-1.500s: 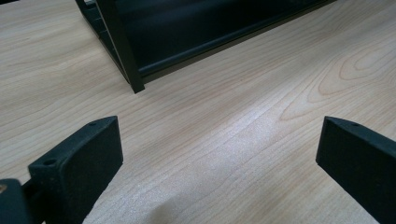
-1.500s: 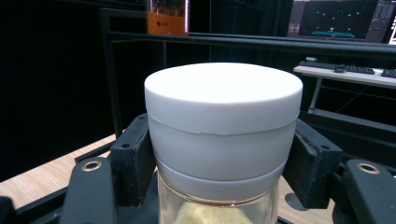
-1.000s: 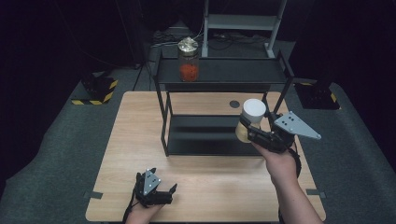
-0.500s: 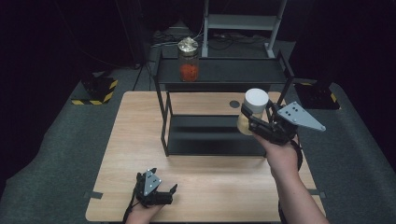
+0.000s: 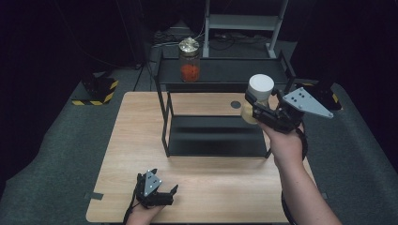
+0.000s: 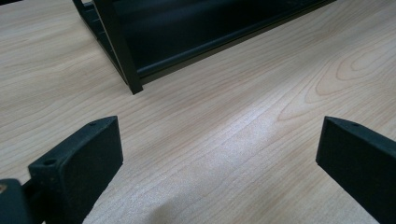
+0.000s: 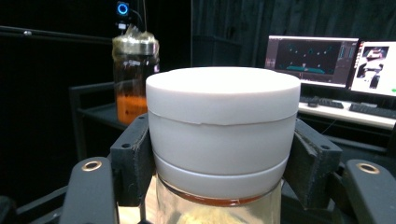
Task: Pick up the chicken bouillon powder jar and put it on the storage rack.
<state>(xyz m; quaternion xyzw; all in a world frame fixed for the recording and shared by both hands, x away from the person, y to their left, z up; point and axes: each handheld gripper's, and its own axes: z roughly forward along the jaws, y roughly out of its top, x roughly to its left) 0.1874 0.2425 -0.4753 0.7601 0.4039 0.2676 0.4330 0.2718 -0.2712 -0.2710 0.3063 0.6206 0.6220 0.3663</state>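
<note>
My right gripper (image 5: 256, 104) is shut on a glass jar with a white lid (image 5: 260, 86), held in the air at the right end of the black two-tier shelf (image 5: 220, 72). In the right gripper view the two black pads clamp the white lid (image 7: 223, 126) from both sides, with pale contents seen through the glass below. A second jar with a metal lid and orange contents (image 5: 189, 60) stands on the shelf's top tier; the same jar (image 7: 133, 74) stands behind the held one. My left gripper (image 5: 165, 194) rests open near the table's front edge, its jaws wide apart over bare wood.
The wooden table (image 5: 141, 140) carries the shelf at its middle. A round dark cable hole (image 5: 235, 104) lies behind the shelf. A metal stand (image 5: 244, 23) rises beyond the table. Monitors (image 7: 313, 58) sit on a desk far off in the right gripper view.
My right gripper has risen with the white-lidded jar, from the lower tier's height up to the level of the shelf's top. The left gripper has stayed put.
</note>
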